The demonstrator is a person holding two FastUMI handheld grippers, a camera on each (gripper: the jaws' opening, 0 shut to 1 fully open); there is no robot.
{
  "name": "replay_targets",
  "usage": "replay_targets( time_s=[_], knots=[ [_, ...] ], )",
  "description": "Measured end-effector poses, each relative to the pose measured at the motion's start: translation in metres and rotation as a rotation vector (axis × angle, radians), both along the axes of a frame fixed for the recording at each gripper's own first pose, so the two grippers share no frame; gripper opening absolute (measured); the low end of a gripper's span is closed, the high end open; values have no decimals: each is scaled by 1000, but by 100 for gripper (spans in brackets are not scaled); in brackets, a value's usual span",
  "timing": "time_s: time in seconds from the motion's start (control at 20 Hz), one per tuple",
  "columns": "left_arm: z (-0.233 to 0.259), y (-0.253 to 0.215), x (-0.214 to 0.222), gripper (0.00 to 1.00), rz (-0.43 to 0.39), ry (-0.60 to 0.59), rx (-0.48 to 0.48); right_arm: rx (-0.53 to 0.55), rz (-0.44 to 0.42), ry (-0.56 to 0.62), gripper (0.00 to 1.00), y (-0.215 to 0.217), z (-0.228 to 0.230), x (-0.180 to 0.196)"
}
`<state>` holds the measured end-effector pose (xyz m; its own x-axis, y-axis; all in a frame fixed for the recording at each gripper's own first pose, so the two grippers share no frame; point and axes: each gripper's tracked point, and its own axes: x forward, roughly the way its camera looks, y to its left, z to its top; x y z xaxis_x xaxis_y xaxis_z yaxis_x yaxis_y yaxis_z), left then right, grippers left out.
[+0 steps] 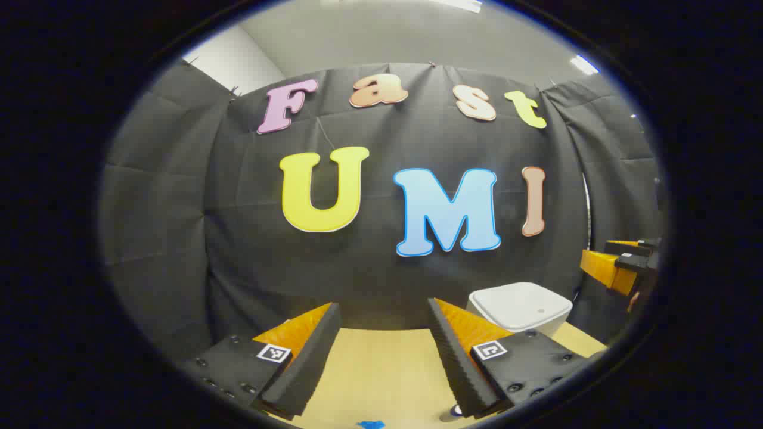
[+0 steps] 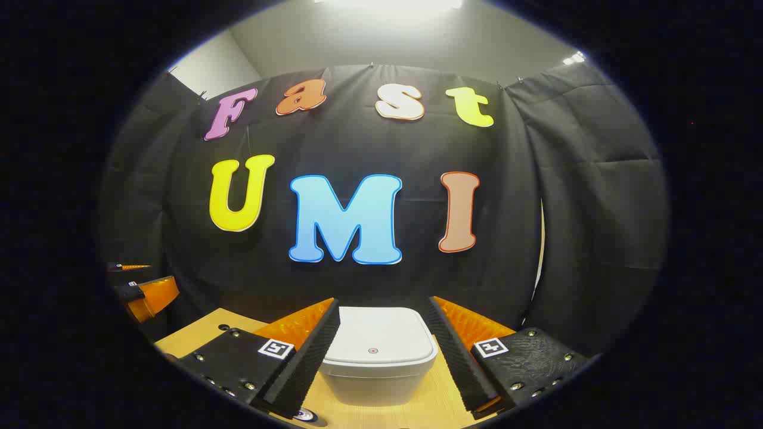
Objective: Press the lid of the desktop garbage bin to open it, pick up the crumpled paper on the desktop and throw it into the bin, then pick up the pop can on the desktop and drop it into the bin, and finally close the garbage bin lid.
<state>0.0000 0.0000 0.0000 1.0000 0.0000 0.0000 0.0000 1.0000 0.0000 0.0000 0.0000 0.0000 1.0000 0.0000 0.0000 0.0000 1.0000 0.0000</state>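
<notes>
Right gripper view: white bin (image 2: 377,357) lid down, contents hidden.

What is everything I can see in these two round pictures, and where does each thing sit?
garbage bin: one, white, lid shut, on the table by the back wall, ahead of the right hand-held gripper.
table: one, light wood, under both grippers.
blue scrap: one, blue, bottom edge of the left gripper view; cannot tell what it is.
left hand-held gripper: one, fingers apart, holding nothing.
right hand-held gripper: one, fingers apart, bin seen between them.
</notes>
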Motion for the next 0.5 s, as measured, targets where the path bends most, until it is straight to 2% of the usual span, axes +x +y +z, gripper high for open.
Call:
replay_targets(
  time_s=[0.35, 0.4, 0.45, 0.5],
  knots=[
    [15, -11, 11, 95, -8, -32, 12, 9, 15, 4, 94, 1, -4, 7],
    [17, -12, 11, 95, -11, -37, 13, 10, 23, 5, 84, 4, -5, 9],
    [17, -13, 12, 95, -12, -39, 14, 5, 10, 3, 80, 1, -4, 11],
    [17, -14, 12, 95, -14, -40, 17, 5, 15, -6, 66, 1, -2, 13]
  ],
)
